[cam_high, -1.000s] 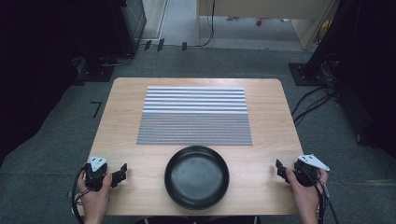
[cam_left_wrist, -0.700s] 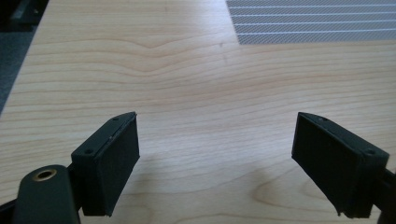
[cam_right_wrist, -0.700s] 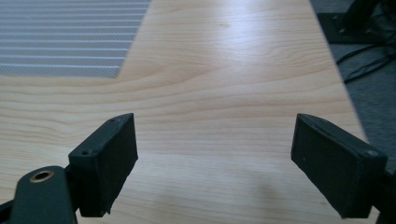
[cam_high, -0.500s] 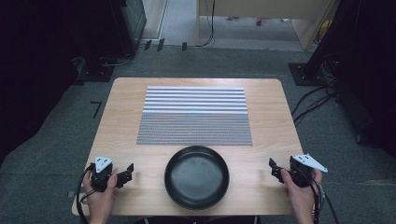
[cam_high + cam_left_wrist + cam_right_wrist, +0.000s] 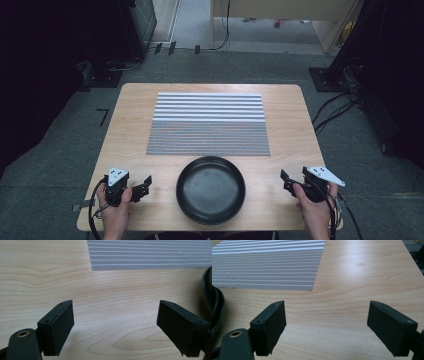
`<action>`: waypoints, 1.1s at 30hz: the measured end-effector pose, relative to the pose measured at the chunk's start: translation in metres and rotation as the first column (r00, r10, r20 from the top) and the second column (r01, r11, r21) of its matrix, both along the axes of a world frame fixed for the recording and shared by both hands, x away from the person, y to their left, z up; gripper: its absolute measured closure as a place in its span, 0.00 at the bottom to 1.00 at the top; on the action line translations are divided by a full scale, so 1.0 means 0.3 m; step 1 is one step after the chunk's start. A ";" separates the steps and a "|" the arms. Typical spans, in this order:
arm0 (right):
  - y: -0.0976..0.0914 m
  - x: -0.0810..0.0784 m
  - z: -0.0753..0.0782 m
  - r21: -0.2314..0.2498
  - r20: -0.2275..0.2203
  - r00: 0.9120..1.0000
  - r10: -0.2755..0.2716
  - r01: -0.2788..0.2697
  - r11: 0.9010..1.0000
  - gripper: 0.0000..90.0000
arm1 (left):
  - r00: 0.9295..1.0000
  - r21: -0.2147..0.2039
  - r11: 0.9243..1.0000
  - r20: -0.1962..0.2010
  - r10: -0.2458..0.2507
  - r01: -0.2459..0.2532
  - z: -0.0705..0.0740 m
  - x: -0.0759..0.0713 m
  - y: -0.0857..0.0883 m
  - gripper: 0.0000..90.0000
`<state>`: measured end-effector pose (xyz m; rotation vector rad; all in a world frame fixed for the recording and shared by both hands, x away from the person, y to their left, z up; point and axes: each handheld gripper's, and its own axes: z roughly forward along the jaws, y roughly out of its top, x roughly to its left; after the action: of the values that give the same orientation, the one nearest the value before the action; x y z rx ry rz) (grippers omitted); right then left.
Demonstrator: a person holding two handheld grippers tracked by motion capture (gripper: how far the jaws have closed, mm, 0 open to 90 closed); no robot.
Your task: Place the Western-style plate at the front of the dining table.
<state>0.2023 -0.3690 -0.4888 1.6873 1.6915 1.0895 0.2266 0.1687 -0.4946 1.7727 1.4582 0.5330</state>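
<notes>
both grippers sit lower on the table than a second ago. high view: round black shallow pan (image 5: 210, 189) lies between left gripper (image 5: 142, 186) and right gripper (image 5: 285, 180), touching neither, below a grey striped rectangular mat (image 5: 208, 123). left gripper view: jaws wide apart, empty, over a light wooden table (image 5: 112, 302). right gripper view: jaws likewise spread, holding nothing.

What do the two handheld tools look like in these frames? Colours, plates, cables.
Both are black. The left tool and the right tool each carry a grey three-cornered plate with dark dots on top and trail a black cable. The gripper views show two blocky black jaws with small screw holes and a brass-coloured ring at the lower left. No sleeves are visible.
</notes>
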 end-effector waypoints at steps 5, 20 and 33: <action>0.016 -0.005 0.009 0.015 0.013 1.000 0.004 -0.004 1.000 0.18 | 1.000 -0.015 1.000 0.006 -0.017 0.017 0.005 -0.007 -0.021 0.16; 0.076 -0.017 0.026 0.023 0.039 0.999 0.000 -0.001 1.000 0.26 | 0.998 -0.046 0.997 0.026 -0.056 0.057 0.021 -0.029 -0.076 0.16; 0.120 -0.025 0.040 0.012 0.056 0.998 0.003 -0.004 1.000 0.31 | 0.995 -0.068 0.993 0.039 -0.089 0.092 0.028 -0.045 -0.109 0.16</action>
<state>0.1947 -0.3330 -0.4769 1.6471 1.6569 1.1404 0.2130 0.1361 -0.4862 1.7565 1.3489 0.4592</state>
